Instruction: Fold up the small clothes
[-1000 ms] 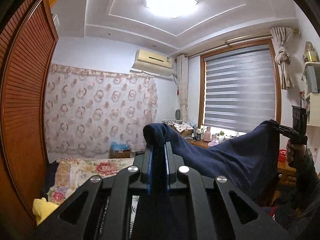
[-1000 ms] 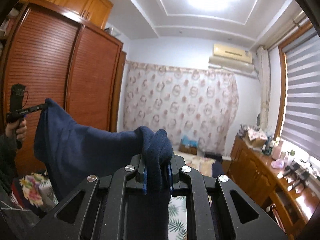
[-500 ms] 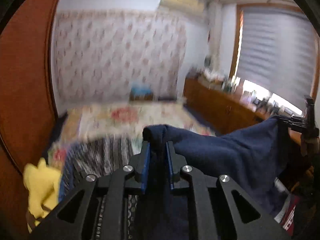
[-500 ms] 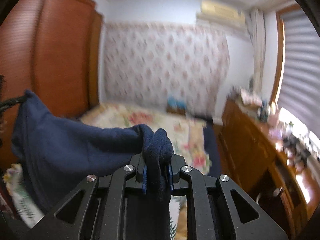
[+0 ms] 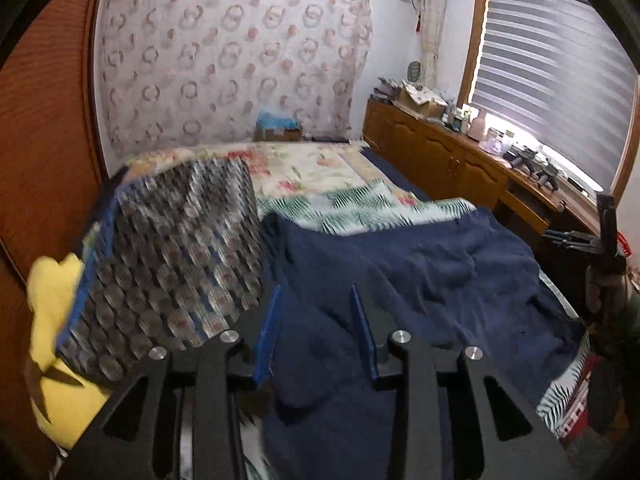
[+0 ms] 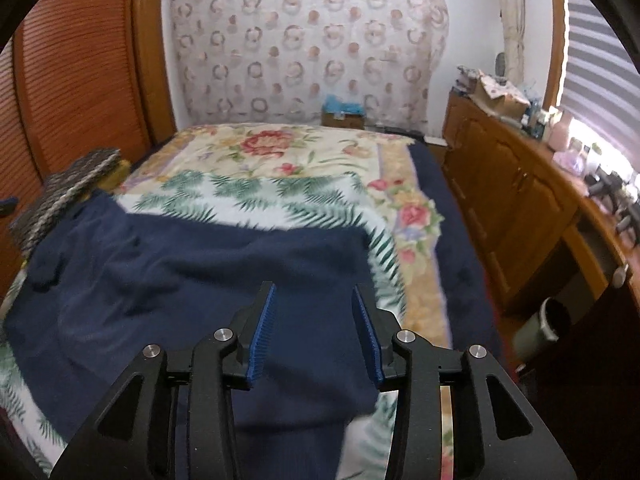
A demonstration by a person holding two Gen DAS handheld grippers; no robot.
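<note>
A navy blue garment (image 5: 420, 280) lies spread out on the bed; it also fills the near part of the right wrist view (image 6: 192, 272). My left gripper (image 5: 316, 292) is open just above the garment's near left edge, with nothing between its blue pads. My right gripper (image 6: 314, 290) is open above the garment's near right edge, also empty. The right gripper shows at the far right of the left wrist view (image 5: 576, 236).
A folded patterned cloth (image 5: 172, 256) and a yellow item (image 5: 52, 304) lie at the bed's left side by the wooden wardrobe (image 6: 72, 80). The floral bedspread (image 6: 280, 160) reaches the curtained wall. A wooden sideboard (image 6: 520, 200) runs along the right.
Both grippers came down from holding the garment stretched in the air, laid it flat on the bed, and opened, letting go of it.
</note>
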